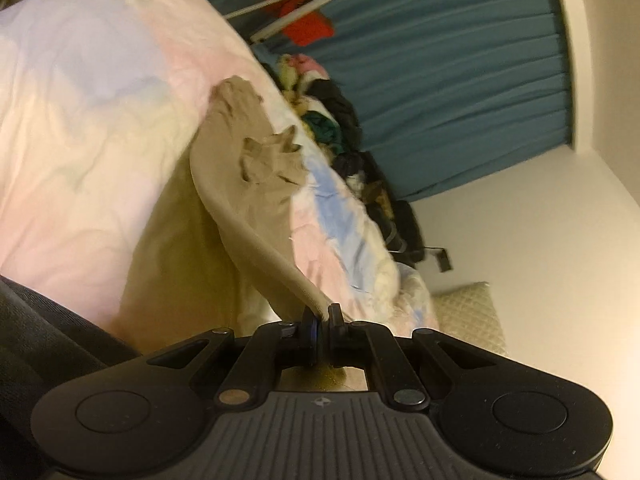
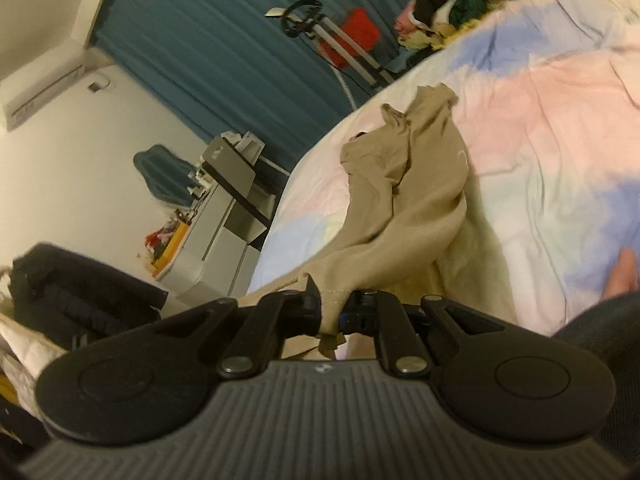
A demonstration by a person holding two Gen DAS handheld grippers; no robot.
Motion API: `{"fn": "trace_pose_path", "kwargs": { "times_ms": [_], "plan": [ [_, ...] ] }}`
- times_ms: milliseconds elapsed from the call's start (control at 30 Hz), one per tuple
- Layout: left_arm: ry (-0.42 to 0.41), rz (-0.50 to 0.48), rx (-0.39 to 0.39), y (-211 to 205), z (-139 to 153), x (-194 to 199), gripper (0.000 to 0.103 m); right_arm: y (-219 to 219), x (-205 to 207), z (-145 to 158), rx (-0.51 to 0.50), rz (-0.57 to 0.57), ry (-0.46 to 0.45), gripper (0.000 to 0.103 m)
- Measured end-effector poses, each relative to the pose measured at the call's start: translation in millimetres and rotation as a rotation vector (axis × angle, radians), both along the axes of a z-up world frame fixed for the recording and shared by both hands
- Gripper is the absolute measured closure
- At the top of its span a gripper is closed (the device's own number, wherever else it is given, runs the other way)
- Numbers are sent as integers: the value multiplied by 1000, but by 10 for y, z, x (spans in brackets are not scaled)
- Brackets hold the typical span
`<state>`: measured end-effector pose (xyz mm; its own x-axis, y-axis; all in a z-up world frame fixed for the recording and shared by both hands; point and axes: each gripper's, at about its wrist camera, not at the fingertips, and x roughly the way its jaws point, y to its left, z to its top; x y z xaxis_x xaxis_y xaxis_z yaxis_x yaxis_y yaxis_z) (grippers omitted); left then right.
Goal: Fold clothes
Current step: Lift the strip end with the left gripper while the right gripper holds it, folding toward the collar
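Note:
A beige garment (image 1: 248, 184) lies on a pastel pink, blue and white bedspread (image 1: 80, 120). My left gripper (image 1: 322, 312) is shut on one edge of the garment and lifts it, so the cloth stretches away from the jaws toward the bed. In the right wrist view the same beige garment (image 2: 408, 200) lies crumpled across the bedspread (image 2: 560, 140). My right gripper (image 2: 334, 304) is shut on another edge of it, with cloth bunched between the jaws.
A pile of mixed dark and colourful clothes (image 1: 340, 120) lies at the far end of the bed, also seen in the right wrist view (image 2: 460, 4). Teal curtains (image 1: 460, 80), a red item on a metal stand (image 2: 360, 36) and a grey shelf unit (image 2: 224, 216) stand beside the bed.

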<state>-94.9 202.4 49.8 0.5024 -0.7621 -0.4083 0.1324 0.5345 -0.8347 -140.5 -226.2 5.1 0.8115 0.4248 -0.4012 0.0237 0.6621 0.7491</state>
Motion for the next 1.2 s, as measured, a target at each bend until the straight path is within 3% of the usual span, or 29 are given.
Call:
{"fn": "trace_pose_path", "kwargs": {
  "times_ms": [100,300,433,700,800,967,1200],
  "plan": [
    [-14,35,74,-170,64,285,98,-54,280,-89,81,-50,26,92],
    [0,79,143,-514,103,1177,98,-148,1200,-87,42,-156,56,92],
    [-20,118,196,-705,51,1689,97,-141,1804,-229,-49,-182,56,92],
    [-123,131,352,-1179,-653,2642,97,-206,2620,-931,-179,-165,73,91],
    [-156,109,409,-1308,-900,2866,97,-168,2852,-1131,-293,-142,69,91],
    [-175,65,538,-1502,-1215,3127,97,-144,3186,-1446,-350,-119,128,91],
    [-194,15,579,-1512,-1288,3174,94,-58,3226,-1480,-422,-97,136,91]
  ]
}}
